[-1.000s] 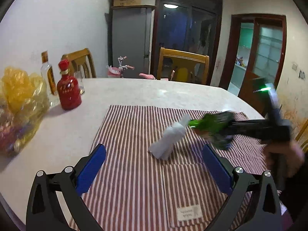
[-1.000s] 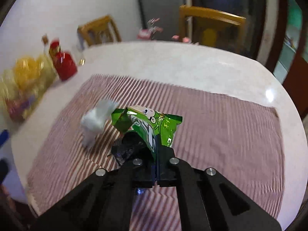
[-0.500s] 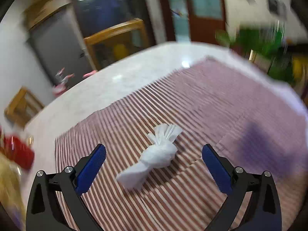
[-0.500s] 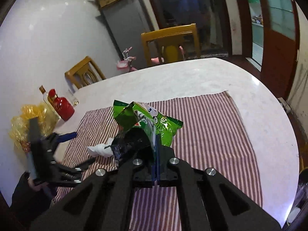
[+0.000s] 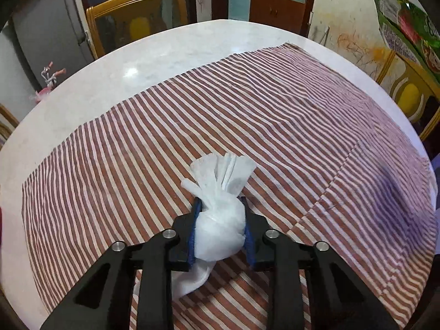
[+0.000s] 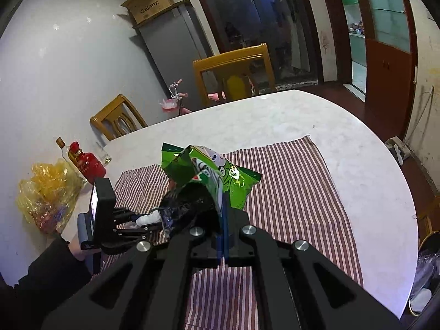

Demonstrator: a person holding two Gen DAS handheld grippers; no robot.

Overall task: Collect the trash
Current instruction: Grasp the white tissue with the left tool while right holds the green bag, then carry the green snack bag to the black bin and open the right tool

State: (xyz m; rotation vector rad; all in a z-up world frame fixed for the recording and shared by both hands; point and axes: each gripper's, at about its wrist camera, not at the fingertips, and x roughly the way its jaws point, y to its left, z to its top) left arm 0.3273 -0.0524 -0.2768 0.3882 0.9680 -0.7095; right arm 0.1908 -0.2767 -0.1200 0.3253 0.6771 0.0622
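Left wrist view: the left gripper [image 5: 220, 228] is low in the middle of the frame. Its jaws are closing, and the blue pads [image 5: 192, 233] press on both sides of a white tissue wad [image 5: 220, 231]. The wad lies on the striped cloth [image 5: 275, 126] that covers the round white surface [image 5: 165, 52]. Its fanned-out top sticks up past the jaws, and its thin tail lies on the cloth under the gripper.

The wad looks very light and soft. It will likely squash and give way, so the fat middle, where the jaws sit now, looks like the best place to hold it. The thin tail might slip out or tear.

In the right wrist view, the right gripper [image 6: 223, 236] sits at the bottom middle. Its jaws are closed tight on a green snack bag [image 6: 220, 173] and a crumpled black wrapper [image 6: 187, 206], held above the cloth. Both look thin and crinkly.
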